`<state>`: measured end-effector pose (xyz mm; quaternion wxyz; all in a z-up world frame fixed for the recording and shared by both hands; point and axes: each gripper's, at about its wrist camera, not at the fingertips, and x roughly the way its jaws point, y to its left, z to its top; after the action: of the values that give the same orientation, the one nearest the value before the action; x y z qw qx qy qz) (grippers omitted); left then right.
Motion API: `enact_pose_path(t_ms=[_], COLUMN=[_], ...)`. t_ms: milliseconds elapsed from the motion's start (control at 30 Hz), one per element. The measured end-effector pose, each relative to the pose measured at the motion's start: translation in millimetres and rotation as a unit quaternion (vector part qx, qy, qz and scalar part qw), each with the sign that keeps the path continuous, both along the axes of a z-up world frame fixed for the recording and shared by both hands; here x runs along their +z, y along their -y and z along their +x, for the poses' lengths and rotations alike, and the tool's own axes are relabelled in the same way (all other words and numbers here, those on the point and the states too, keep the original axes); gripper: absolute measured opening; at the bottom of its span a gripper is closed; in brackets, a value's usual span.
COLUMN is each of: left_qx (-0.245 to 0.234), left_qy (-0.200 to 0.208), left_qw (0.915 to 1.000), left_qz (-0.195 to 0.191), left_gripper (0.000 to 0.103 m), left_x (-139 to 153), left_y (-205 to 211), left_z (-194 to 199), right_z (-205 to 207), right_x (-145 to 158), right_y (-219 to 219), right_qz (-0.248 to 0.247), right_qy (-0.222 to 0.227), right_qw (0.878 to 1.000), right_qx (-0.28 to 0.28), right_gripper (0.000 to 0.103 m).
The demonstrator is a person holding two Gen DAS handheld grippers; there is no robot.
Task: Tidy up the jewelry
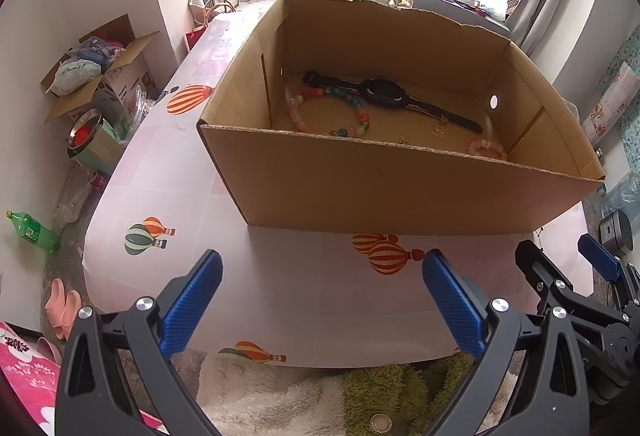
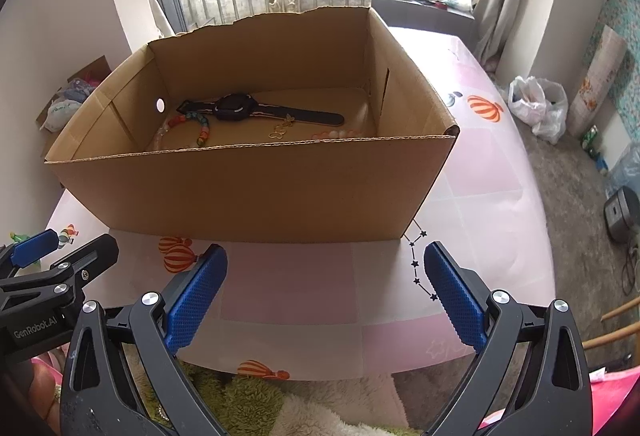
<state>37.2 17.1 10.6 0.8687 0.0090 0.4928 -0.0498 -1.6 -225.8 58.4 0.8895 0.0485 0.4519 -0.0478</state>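
An open cardboard box (image 1: 400, 188) (image 2: 248, 192) stands on the table. Inside lie a black watch (image 1: 384, 94) (image 2: 236, 108), a multicoloured bead bracelet (image 1: 360, 112) (image 2: 202, 130), a pink bead bracelet (image 1: 486, 148) (image 2: 338, 134) and a thin gold chain with butterflies (image 1: 438, 126) (image 2: 282, 127). A black star-link chain (image 2: 418, 264) lies on the table by the box's near right corner. My left gripper (image 1: 322, 276) and my right gripper (image 2: 324, 272) hover open over the table's near edge, both holding nothing. Each shows in the other's view: right gripper (image 1: 560, 260), left gripper (image 2: 66, 248).
The table (image 2: 480, 172) has a pink cloth with balloon prints. A fluffy white and green rug (image 1: 320, 396) lies below its near edge. A cluttered carton (image 1: 96, 68), a green bottle (image 1: 34, 232) and slippers sit on the floor left; a plastic bag (image 2: 540, 104) sits right.
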Motion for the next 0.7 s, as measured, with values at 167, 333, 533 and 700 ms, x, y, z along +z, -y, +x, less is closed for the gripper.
enact_pose_path(t_ms=[167,333,533,700], left_qx=[0.004,0.005,0.008,0.006], left_qy=[-0.003,-0.006,-0.007,-0.008], left_qw=[1.0000,1.0000,0.9999,0.9999], left_qz=[0.001,-0.001,-0.008,-0.013], left_gripper=[0.097,0.097,0.097,0.097], left_x=[-1.0,-2.7,-2.8,-2.6], left_y=[0.7,0.4,-3.4,-5.6], left_z=[1.9,3.5,4.2,3.5], right_z=[2.5,3.2,2.8,-1.2], right_x=[-1.4,-1.1,0.7,4.8], right_y=[2.0,1.6,-0.2,-4.4], right_qz=[0.003,0.000,-0.002,-0.014], right_qy=[-0.002,-0.002,-0.001,0.006], right_qw=[1.000,1.000,1.000,1.000], right_qx=[-0.001,0.000,0.000,0.002], right_gripper=[0.095,0.095,0.095,0.095])
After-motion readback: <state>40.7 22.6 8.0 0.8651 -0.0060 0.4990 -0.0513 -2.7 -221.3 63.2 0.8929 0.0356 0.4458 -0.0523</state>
